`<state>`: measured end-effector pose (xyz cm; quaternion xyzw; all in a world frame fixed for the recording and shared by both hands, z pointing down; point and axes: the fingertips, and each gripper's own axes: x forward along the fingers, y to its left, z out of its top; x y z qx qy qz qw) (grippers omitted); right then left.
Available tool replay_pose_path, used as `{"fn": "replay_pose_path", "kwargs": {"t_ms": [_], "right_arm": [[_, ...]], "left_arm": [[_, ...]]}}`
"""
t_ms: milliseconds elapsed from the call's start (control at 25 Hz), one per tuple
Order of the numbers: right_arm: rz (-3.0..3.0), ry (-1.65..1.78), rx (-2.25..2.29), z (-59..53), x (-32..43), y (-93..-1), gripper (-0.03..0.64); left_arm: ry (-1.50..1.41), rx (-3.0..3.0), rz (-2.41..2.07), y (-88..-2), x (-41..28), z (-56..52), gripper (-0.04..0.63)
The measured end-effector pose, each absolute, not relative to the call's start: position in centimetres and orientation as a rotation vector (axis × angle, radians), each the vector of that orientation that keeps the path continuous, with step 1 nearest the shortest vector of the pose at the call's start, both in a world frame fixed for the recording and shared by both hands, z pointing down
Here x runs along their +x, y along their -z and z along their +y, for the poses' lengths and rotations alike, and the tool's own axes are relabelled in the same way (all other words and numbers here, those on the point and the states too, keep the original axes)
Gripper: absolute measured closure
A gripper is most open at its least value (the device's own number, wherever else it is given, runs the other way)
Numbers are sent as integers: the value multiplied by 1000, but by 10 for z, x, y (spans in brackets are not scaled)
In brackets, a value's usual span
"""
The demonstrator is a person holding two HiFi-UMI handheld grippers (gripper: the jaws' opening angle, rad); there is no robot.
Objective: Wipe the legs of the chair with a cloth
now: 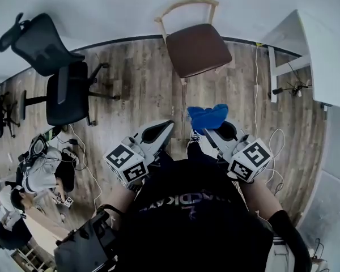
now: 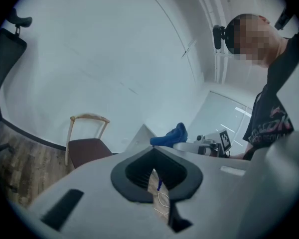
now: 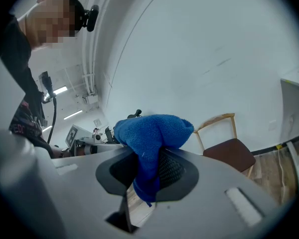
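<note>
A wood-plank floor fills the head view and runs up to a white wall at its far edge. On its left part stands a black office chair on a wheeled base. Near the far edge, just in front of the wall, stands the chair, with a brown seat and a light wooden frame and back rail. Its pale legs show only in short pieces beneath the seat. Both grippers are raised side by side above the floor on the near side of that chair, well apart from it. The left gripper has its fingers drawn together with only a thin slit between them and nothing held. The right gripper has its fingers clamped on a blue cloth, which bunches up above the finger tips and hangs a little below them. A thin white cable loops on the floor toward the right edge.
</note>
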<state>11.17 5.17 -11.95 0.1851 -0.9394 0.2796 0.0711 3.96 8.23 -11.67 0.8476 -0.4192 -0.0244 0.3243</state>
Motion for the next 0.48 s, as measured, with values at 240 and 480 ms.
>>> {"fn": "replay_pose_path", "kwargs": {"t_ms": [240, 480], "right_arm": [[-2817, -878, 637, 72, 116, 128, 528], [-2815, -933, 728, 112, 89, 134, 528]], "left_arm": [[34, 2217, -977, 121, 49, 111, 597], [18, 2262, -853, 125, 29, 154, 597]]}}
